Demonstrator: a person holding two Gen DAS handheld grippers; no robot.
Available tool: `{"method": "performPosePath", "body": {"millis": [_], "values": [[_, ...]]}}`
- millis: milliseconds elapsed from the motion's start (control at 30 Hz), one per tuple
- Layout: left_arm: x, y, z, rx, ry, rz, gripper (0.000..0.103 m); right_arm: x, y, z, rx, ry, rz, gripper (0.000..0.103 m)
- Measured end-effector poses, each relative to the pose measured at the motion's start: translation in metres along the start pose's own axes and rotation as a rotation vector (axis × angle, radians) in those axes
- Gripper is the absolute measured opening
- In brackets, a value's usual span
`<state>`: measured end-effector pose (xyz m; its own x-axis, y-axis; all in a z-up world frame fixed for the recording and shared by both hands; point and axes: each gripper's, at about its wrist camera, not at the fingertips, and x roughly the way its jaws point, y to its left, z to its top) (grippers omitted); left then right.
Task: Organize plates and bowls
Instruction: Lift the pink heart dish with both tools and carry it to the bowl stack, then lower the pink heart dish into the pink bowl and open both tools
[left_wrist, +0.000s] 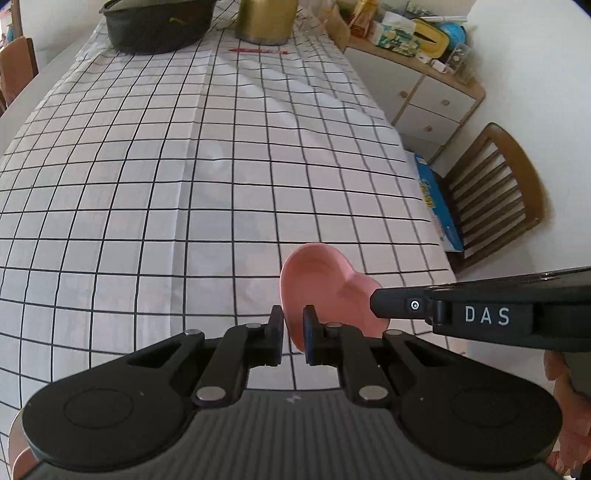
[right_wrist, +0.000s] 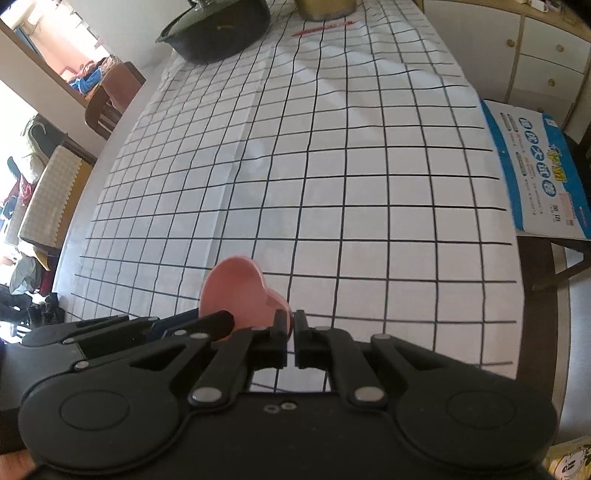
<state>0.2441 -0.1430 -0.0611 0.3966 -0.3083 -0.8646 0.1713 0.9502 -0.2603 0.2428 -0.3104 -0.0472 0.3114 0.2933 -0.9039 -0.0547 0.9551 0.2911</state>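
Observation:
A pink heart-shaped dish (left_wrist: 325, 288) is held tilted above the checked tablecloth (left_wrist: 184, 166). My left gripper (left_wrist: 293, 332) is shut on its near rim. My right gripper (left_wrist: 373, 301) comes in from the right and its finger lies against the dish's right lobe. In the right wrist view the same pink dish (right_wrist: 236, 291) stands tilted in front of the fingers, my right gripper (right_wrist: 291, 332) is shut on its right rim, and my left gripper (right_wrist: 229, 319) grips it from the left.
A dark lidded pot (left_wrist: 155, 26) and a gold metal pot (left_wrist: 264, 20) stand at the table's far end, with a red pen-like item (left_wrist: 256, 51) in front of them. A wooden chair (left_wrist: 491, 192) holding a blue box (right_wrist: 535, 170) and a cabinet (left_wrist: 424, 99) stand to the right.

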Motion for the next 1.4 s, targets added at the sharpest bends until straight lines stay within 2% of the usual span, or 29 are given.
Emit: {"method": "performPosePath", "body": {"millis": [400, 700, 1133, 1400], "values": [[-0.046, -0.025, -0.030, 0.074, 0.004, -0.051, 0.011, -0.049, 0.007, -0.043, 0.025, -0.046, -0.022, 0.002], [-0.065, -0.040, -0.065, 0.130, 0.044, -0.096, 0.011, -0.074, 0.008, -0.089, 0.067, -0.066, -0.045, 0.002], [-0.061, -0.055, -0.116, 0.207, 0.132, -0.110, 0.011, -0.073, 0.003, -0.148, 0.129, -0.048, -0.078, 0.002], [-0.052, -0.055, -0.126, 0.229, 0.155, -0.112, 0.011, -0.065, -0.003, -0.161, 0.161, -0.036, -0.082, 0.002]]}}
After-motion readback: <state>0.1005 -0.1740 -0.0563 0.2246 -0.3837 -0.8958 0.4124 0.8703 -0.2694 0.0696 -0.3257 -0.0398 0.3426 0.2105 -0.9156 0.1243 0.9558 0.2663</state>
